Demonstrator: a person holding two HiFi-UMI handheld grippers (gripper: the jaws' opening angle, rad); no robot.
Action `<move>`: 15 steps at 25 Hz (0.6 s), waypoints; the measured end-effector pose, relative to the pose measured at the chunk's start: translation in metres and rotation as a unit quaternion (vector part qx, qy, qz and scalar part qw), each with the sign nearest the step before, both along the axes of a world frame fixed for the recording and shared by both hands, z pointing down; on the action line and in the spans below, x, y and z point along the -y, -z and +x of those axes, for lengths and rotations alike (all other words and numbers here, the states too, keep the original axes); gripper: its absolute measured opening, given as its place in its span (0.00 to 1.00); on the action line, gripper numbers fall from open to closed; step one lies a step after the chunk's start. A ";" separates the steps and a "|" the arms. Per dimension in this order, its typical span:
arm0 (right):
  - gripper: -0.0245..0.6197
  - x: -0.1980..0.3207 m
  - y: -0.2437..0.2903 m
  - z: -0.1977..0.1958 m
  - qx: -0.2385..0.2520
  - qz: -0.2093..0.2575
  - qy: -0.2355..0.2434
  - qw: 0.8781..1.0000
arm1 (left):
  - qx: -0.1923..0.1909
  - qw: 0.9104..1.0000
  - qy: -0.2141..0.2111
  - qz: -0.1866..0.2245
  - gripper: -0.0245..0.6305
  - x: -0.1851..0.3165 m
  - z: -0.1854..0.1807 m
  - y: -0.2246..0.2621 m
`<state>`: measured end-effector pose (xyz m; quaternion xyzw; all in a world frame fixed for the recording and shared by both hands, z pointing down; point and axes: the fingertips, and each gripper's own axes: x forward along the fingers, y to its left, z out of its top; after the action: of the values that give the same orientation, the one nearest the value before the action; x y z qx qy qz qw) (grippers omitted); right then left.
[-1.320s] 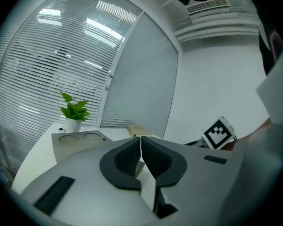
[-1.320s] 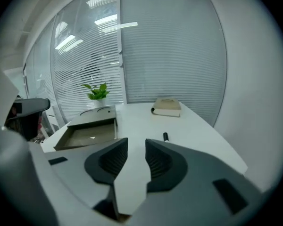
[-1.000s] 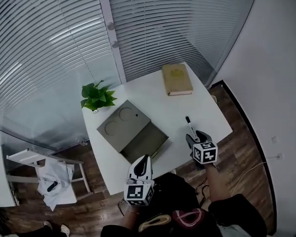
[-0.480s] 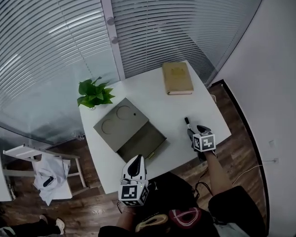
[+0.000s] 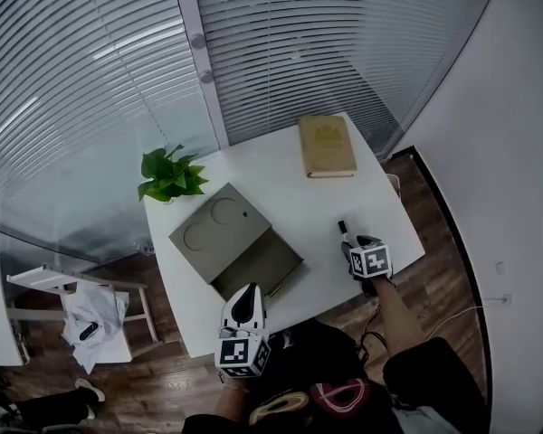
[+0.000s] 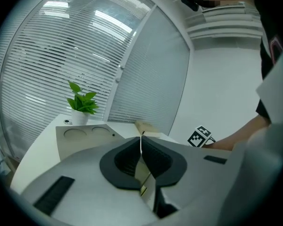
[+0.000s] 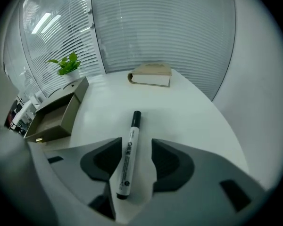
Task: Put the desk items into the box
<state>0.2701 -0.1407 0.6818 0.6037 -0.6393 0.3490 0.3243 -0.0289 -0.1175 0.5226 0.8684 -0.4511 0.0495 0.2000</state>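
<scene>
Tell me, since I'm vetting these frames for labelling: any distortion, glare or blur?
Head view: fisheye bows the blinds, table evenly lit. Left gripper view: bright streaks glare across the blinds, mosaic patch up top. Right gripper view: marker sharp, corners vignetted black.

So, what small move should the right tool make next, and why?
Probably finish closing the right tool on the marker. The marker lies on the table between its jaws, which have just been closing but do not yet press it. Once gripped, it can go to the open box.
</scene>
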 end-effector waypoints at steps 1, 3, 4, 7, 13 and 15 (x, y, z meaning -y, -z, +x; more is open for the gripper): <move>0.35 -0.001 -0.001 0.001 -0.002 -0.003 -0.002 1.000 | 0.000 1.000 0.002 -0.001 0.07 0.001 0.000 0.000; 0.35 -0.002 -0.003 0.003 -0.003 -0.005 -0.003 1.000 | 0.000 1.000 0.004 -0.003 0.07 0.002 0.001 -0.002; 0.34 -0.002 -0.003 0.003 -0.004 -0.005 -0.002 1.000 | -0.001 1.000 0.006 -0.004 0.07 0.002 0.001 -0.002; 0.34 -0.001 -0.003 0.001 -0.005 -0.006 0.007 1.000 | -0.003 1.000 0.012 -0.010 0.07 0.003 0.001 -0.005; 0.27 -0.001 -0.002 -0.006 -0.018 -0.006 0.027 0.999 | -0.003 1.000 0.011 -0.006 0.07 0.005 0.003 -0.004; 0.21 -0.001 -0.002 -0.011 -0.023 -0.011 0.040 0.999 | -0.002 1.000 0.013 -0.005 0.07 0.005 0.003 -0.003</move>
<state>0.2592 -0.1397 0.6841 0.5820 -0.6513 0.3288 0.3591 -0.0260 -0.1223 0.5259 0.8615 -0.4617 0.0469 0.2061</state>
